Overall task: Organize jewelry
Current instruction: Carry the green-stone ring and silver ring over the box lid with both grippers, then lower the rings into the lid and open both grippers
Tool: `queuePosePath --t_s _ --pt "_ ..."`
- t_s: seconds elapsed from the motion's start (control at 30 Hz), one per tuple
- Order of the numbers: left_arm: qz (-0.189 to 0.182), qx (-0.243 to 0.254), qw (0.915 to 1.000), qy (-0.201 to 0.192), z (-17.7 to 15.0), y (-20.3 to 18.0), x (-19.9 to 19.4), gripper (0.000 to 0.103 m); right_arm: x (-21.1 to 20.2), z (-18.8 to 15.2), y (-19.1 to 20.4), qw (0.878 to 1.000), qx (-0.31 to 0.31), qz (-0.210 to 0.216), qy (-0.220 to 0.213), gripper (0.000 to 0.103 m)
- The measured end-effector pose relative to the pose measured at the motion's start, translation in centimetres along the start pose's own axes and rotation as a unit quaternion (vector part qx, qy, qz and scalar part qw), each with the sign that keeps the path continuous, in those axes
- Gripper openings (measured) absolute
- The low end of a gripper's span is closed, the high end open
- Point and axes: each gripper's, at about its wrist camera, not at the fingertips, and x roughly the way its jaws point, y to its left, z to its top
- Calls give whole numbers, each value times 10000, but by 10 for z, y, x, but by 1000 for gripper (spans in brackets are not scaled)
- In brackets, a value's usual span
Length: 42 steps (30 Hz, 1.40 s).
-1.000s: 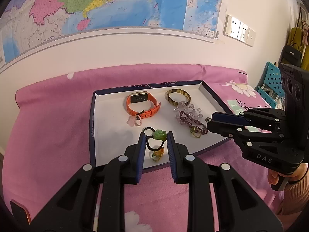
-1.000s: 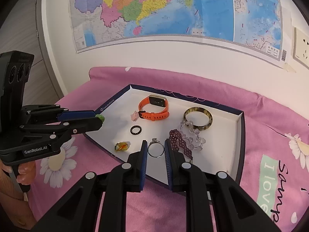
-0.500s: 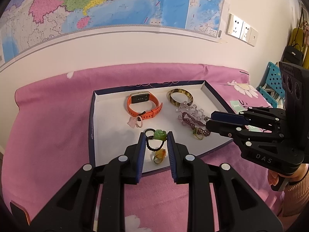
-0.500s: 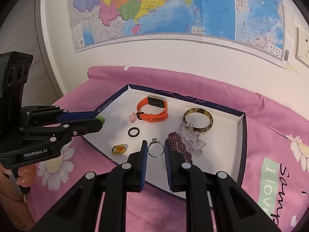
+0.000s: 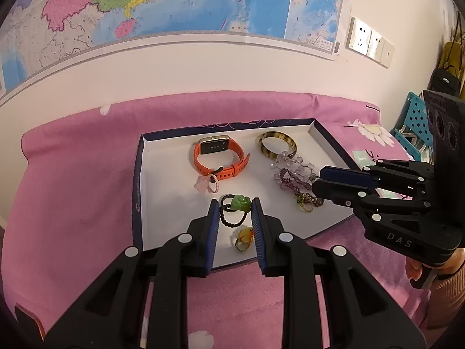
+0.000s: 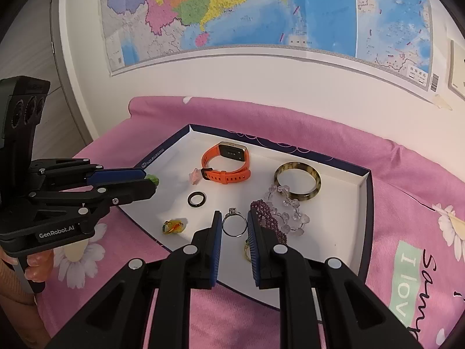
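We see the green stone pendant (image 5: 240,202) on its dark cord loop (image 5: 232,218) pinched between the tips of the left gripper (image 5: 235,207), held above the near part of the white tray (image 5: 168,180); in the right wrist view the green stone pokes out past that gripper's blue pads. The right gripper (image 6: 234,221) is narrowly parted and a silver ring (image 6: 234,224) shows in the gap between its fingers, yet we cannot tell whether the pads press on it or it simply lies on the tray below.

The tray also holds an orange watch (image 5: 220,156), a tortoiseshell bangle (image 5: 276,146), a clear bead bracelet (image 6: 286,206) overlapping a purple bead bracelet (image 6: 268,218), a small pink charm (image 5: 207,184), a black ring (image 6: 197,199) and a yellow ornament (image 6: 173,226).

The navy-rimmed tray rests on a pink floral cloth (image 5: 72,192) against a white wall. Above hangs a large coloured map (image 6: 261,14), with wall sockets (image 5: 370,42) to its right. A turquoise perforated basket (image 5: 414,116) stands at the far right.
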Motion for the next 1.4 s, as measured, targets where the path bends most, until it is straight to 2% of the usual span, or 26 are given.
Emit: queuePosePath --t_s 0.97,1.4 --pt "80 -90 9997 217 2 1 22 23 24 2 -7 9996 74 -14 275 16" --pt "150 -216 9987 445 4 6 42 23 37 -2 -14 9988 195 -87 437 16"
